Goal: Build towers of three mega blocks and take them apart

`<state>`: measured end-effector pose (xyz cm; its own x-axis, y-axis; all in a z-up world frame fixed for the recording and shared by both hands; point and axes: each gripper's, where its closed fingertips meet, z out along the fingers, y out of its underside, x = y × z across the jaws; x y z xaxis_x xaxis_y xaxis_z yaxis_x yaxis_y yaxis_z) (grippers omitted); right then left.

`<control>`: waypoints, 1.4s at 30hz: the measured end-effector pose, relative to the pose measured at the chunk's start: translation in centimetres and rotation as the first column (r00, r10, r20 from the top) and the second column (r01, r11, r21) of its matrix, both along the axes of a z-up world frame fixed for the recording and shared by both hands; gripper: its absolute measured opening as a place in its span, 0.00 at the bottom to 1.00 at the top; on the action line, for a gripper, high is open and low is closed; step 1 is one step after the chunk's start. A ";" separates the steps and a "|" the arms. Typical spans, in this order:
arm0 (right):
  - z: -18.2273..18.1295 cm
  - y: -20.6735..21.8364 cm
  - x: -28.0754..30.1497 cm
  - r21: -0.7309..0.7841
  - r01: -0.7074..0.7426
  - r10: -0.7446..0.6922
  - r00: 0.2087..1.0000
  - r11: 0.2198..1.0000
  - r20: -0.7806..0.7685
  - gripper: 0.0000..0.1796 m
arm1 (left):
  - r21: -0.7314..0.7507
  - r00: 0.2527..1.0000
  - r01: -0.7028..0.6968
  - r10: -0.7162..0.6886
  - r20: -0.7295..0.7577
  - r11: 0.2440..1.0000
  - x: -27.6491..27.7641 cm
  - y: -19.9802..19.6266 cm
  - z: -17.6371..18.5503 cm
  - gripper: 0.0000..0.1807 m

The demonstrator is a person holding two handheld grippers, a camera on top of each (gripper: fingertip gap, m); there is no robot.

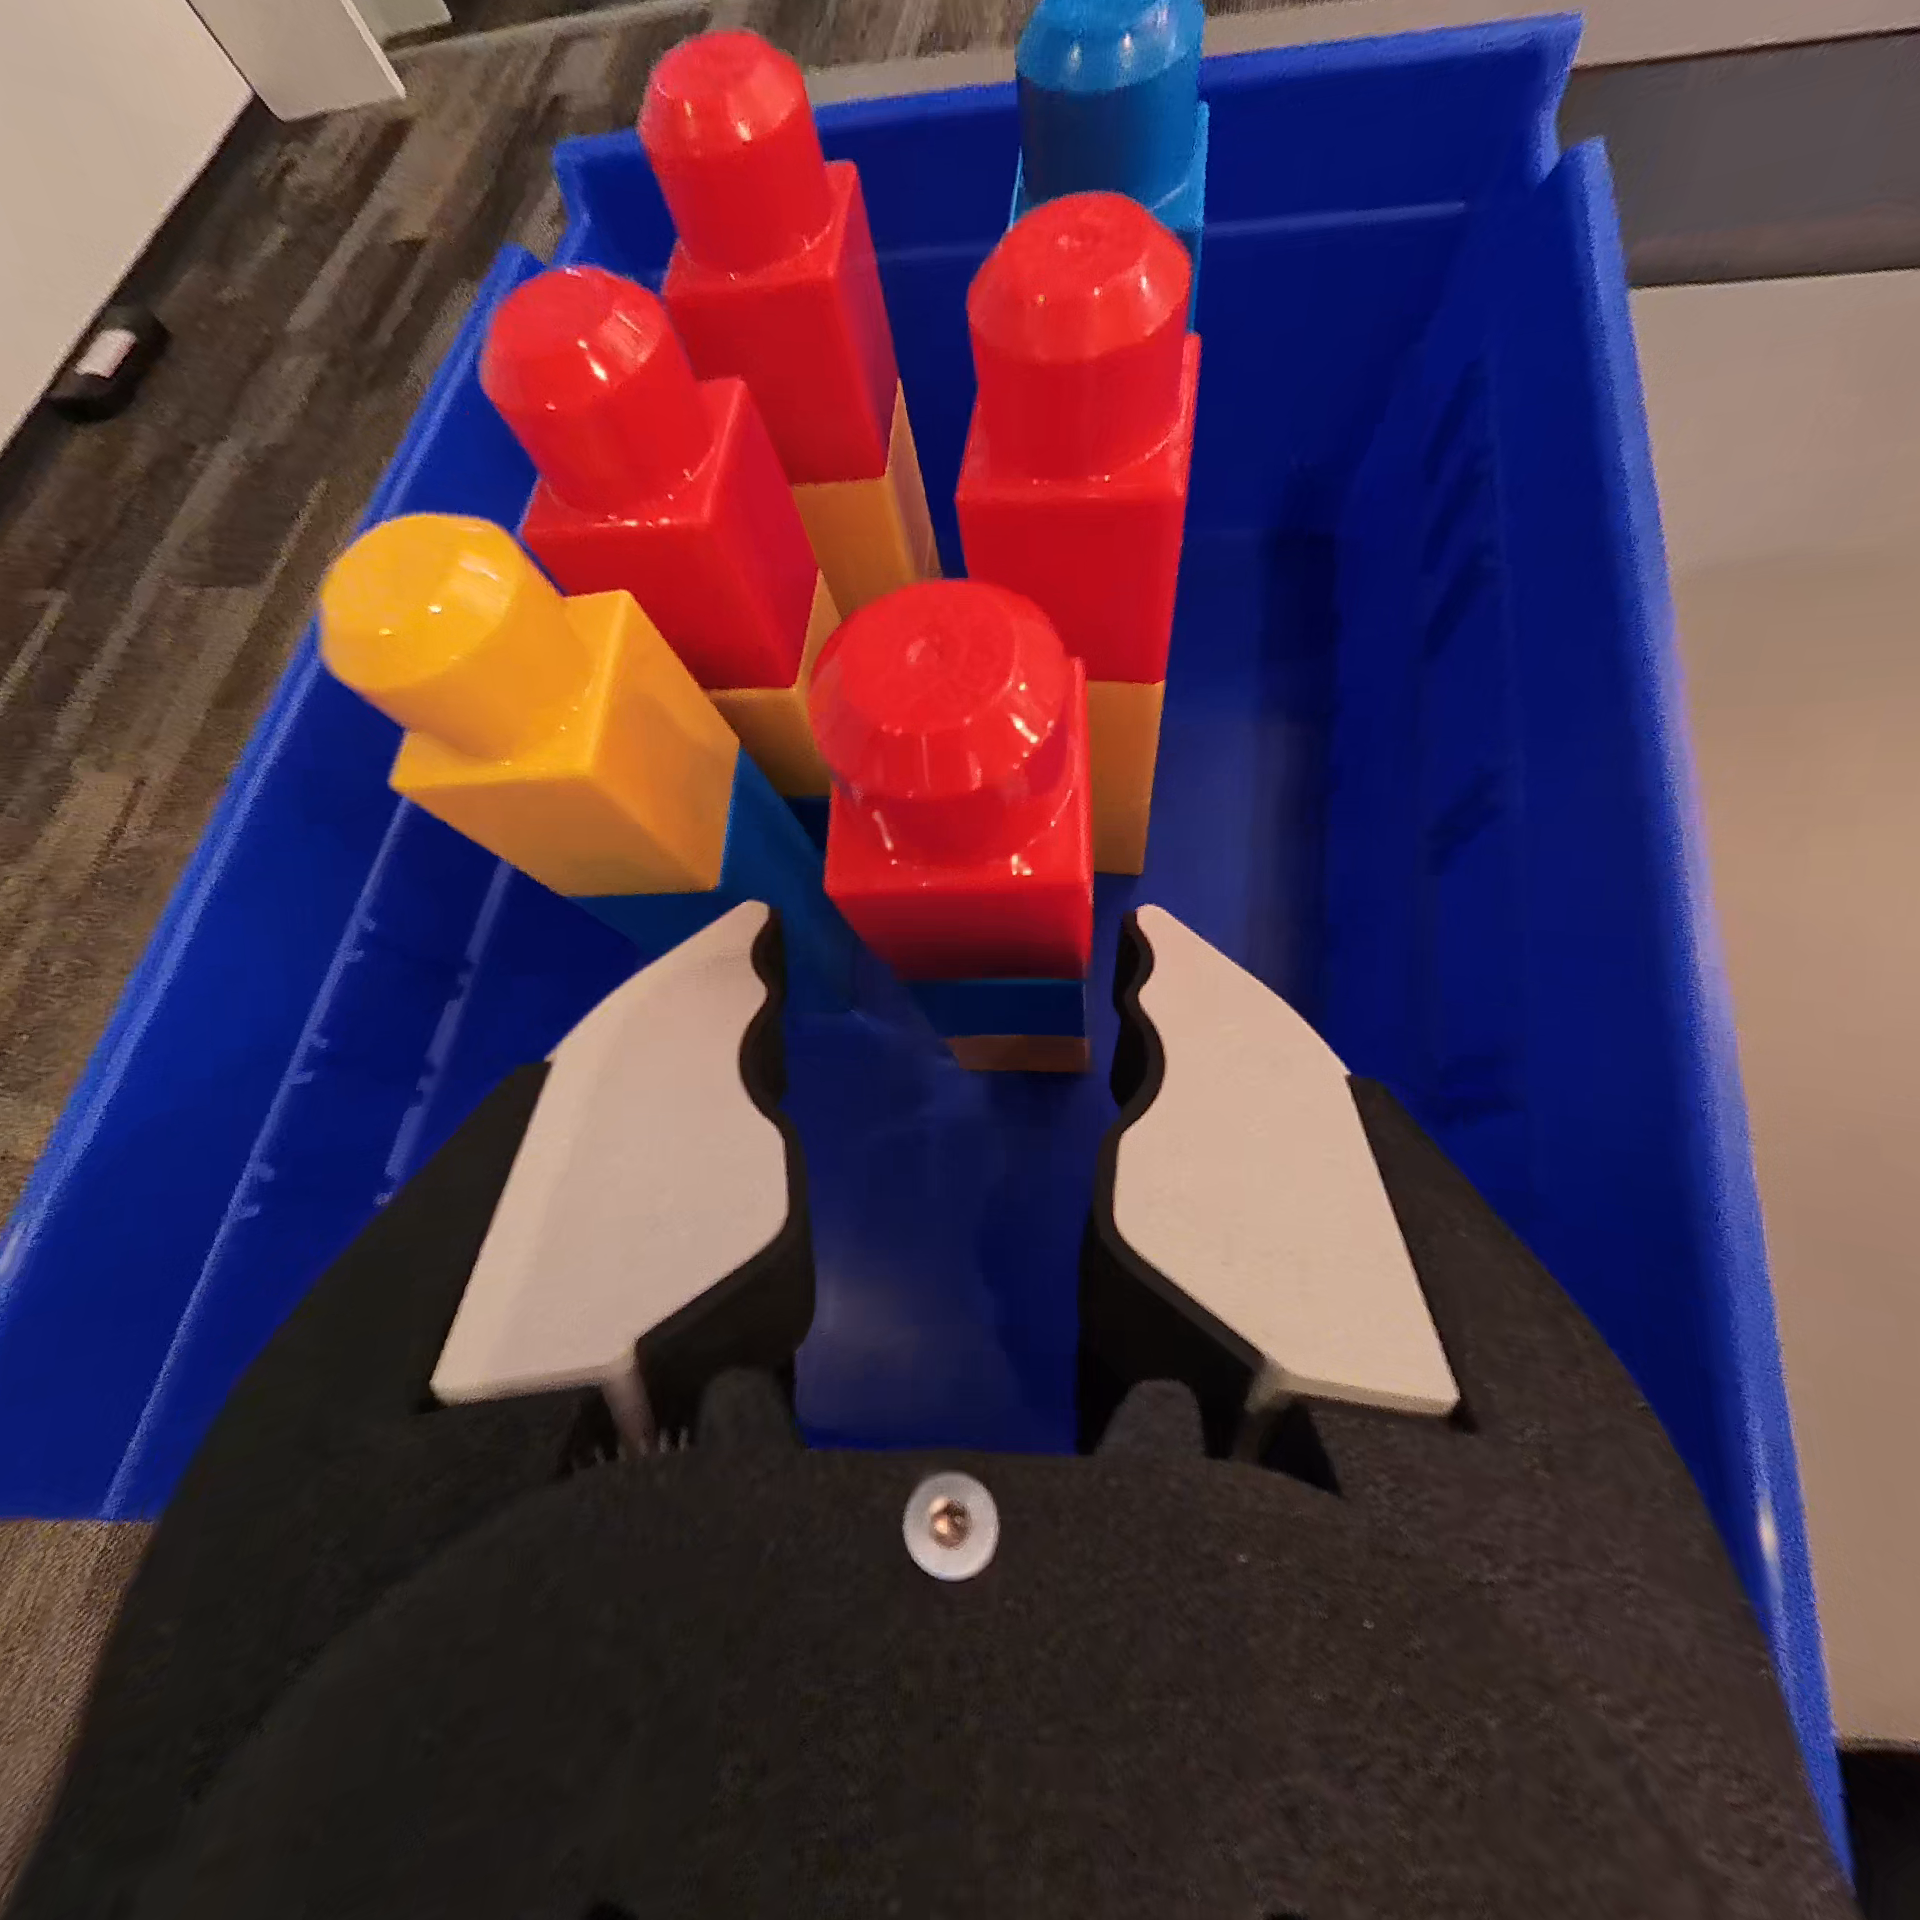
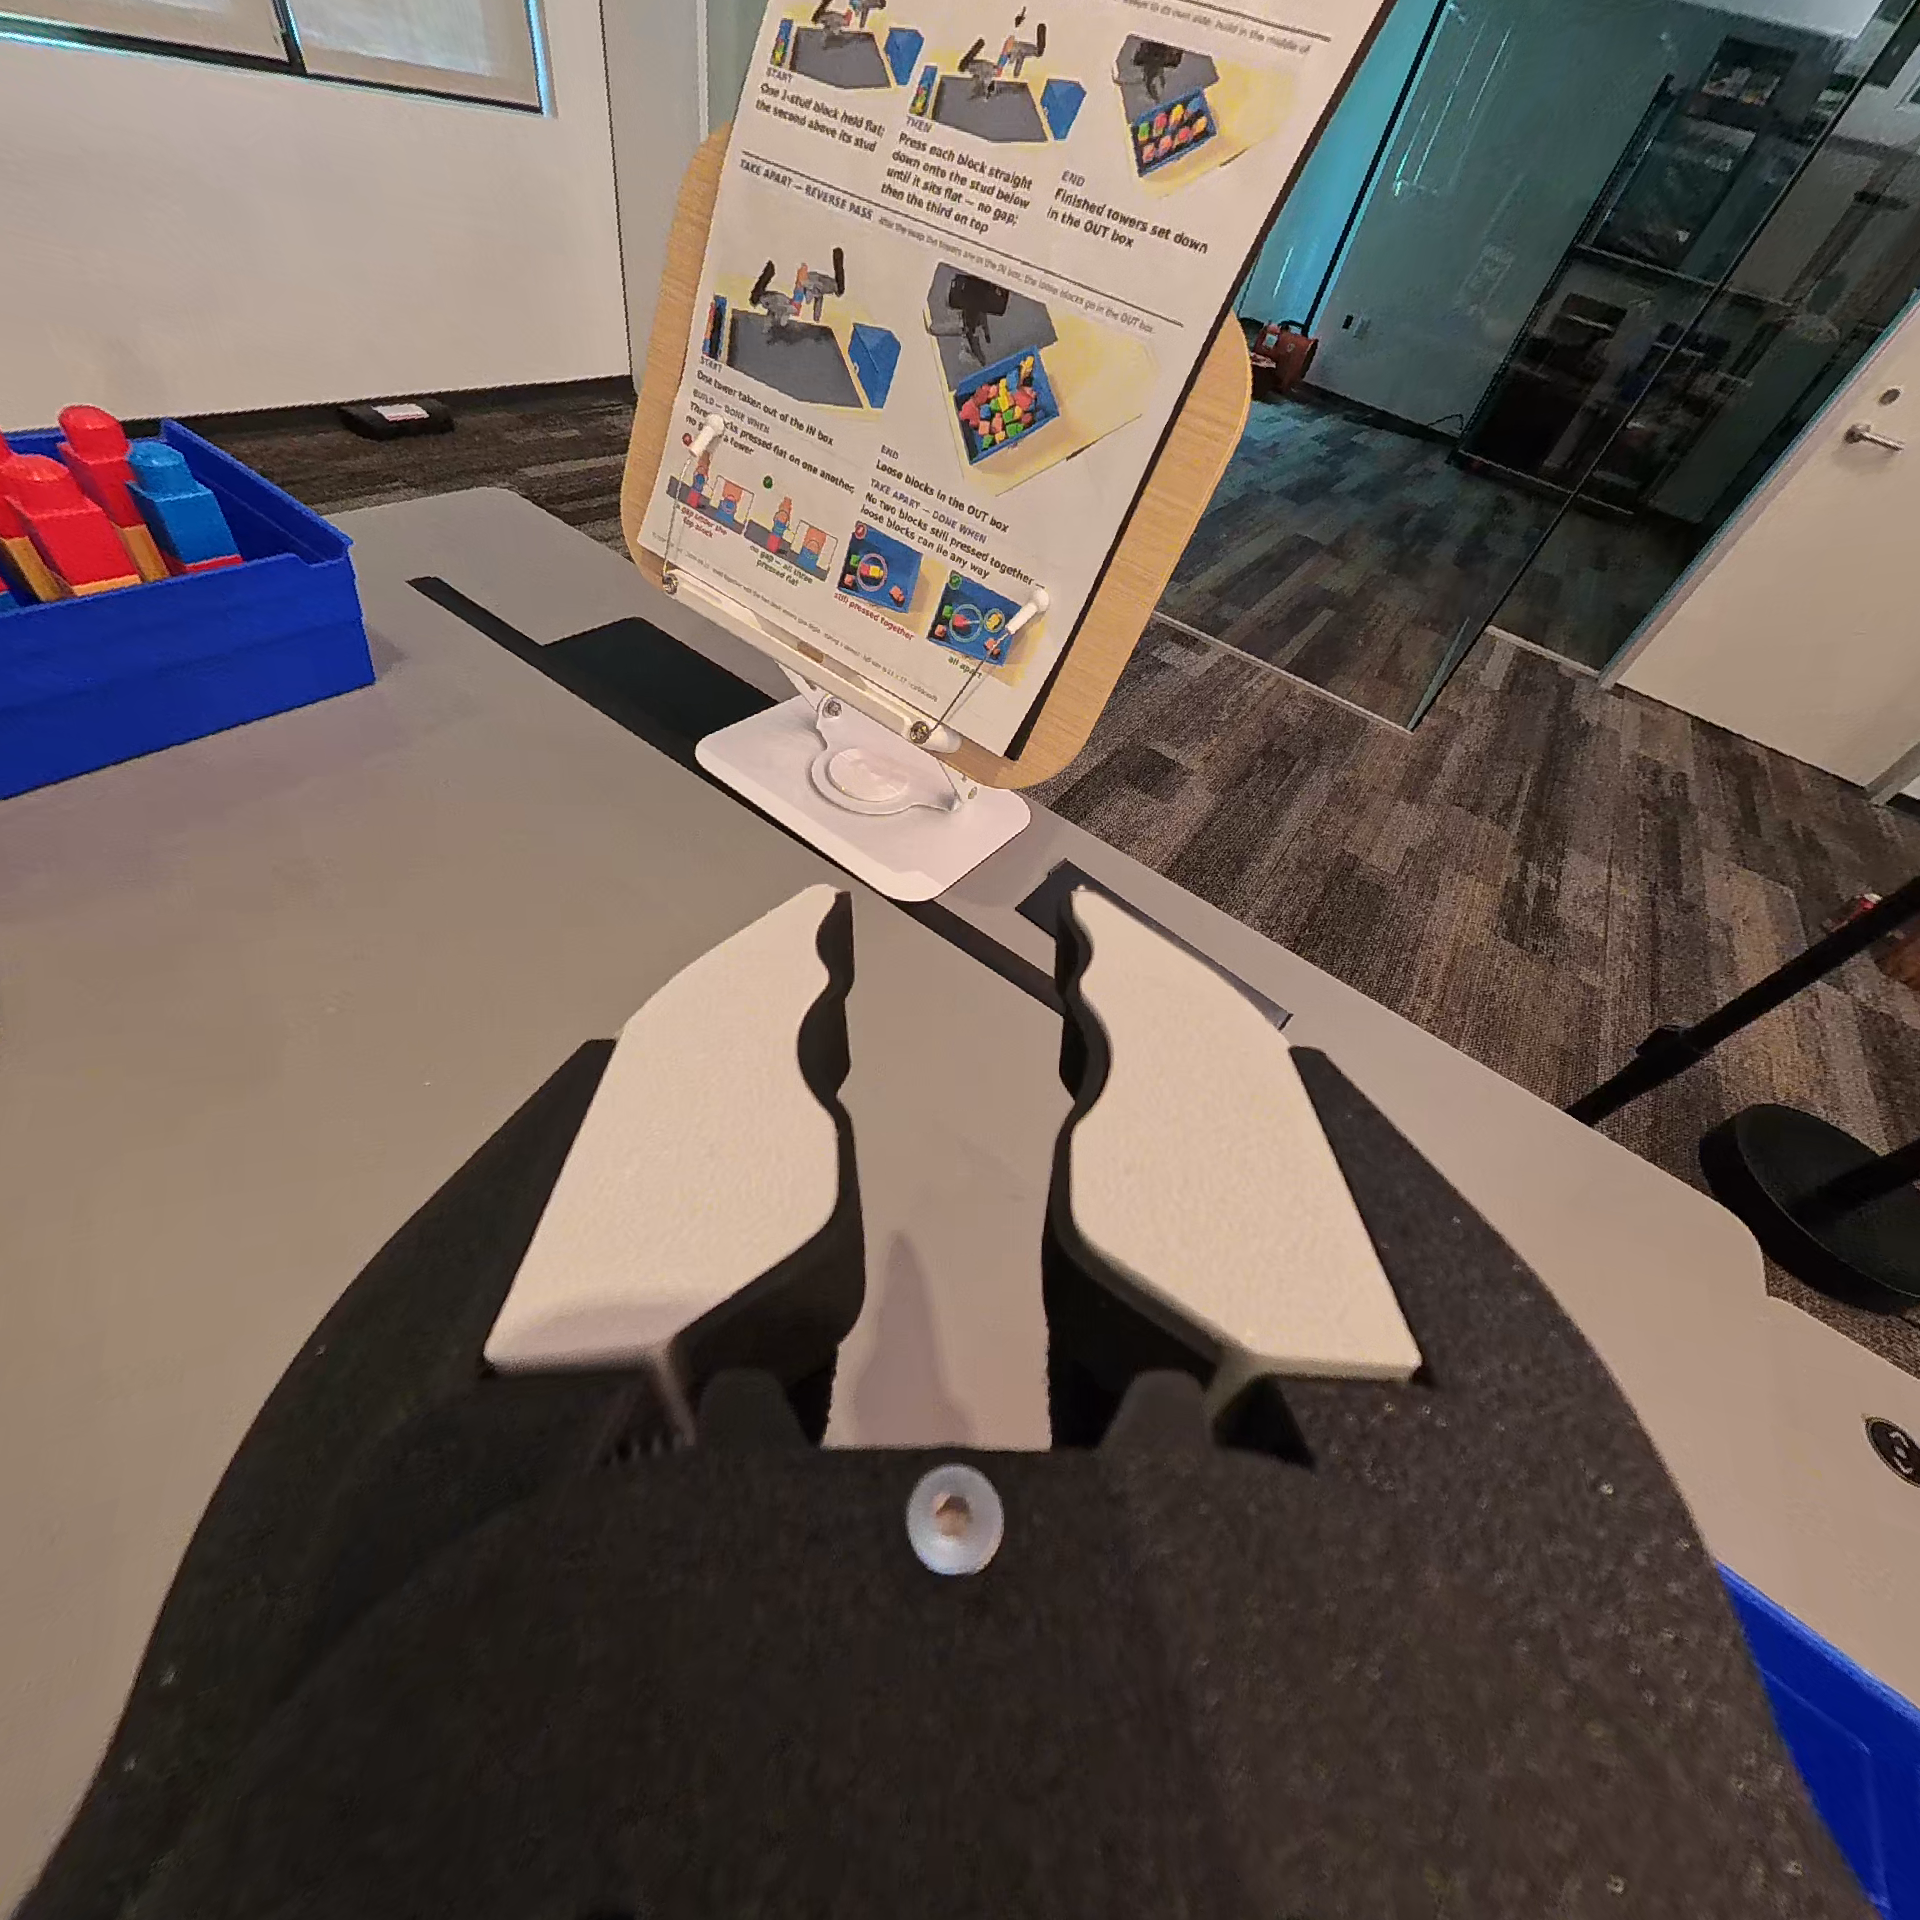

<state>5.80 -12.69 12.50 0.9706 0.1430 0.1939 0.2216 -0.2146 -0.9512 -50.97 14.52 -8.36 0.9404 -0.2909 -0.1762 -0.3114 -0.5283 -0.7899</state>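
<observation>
Centre of the left wrist view: six block towers stand inside a blue bin [image 1: 1507, 727]. Count by top block: four red-topped, one yellow-topped, one blue-topped. Nearest is a red-topped tower [image 1: 961, 810], red over blue over an orange-looking base block, upright, just ahead of the left tongs [image 1: 945, 925]. Left tongs are spread wide, nothing between the fingers; the tower's base sits just beyond the tips, no contact visible. Yellow-topped tower [image 1: 540, 717] at mid left, yellow over blue. Two more red-topped towers behind it: one [image 1: 644, 499] at left centre, one [image 1: 774, 291] at upper centre, both red over yellow. Fourth red-topped tower [image 1: 1075, 457] right of centre, red over yellow. Blue-topped tower [image 1: 1112, 114] at the top edge, lower blocks hidden. Frame is slightly blurred.

Right wrist view: right tongs [image 2: 951, 914] at lower centre, parted and holding nothing, over bare grey worktop [image 2: 312, 987]. Same bin with towers shows at the left edge; only some of the towers are visible there. One printed instruction sheet [image 2: 935, 343] on a wooden-backed stand with a white base, upper centre, at the far worktop edge. A second blue bin [image 2: 1829, 1745] corner shows at the lower right; contents not visible. One black stand base [image 2: 1829, 1205] on the floor at right.
</observation>
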 end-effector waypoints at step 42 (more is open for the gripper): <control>0.0 3.9 -0.2 0.012 0.406 -0.400 0.895 0.914 0.198 0.18 | 0.386 0.962 0.270 -0.264 -0.069 0.882 7.9 -12.0 19.1 0.22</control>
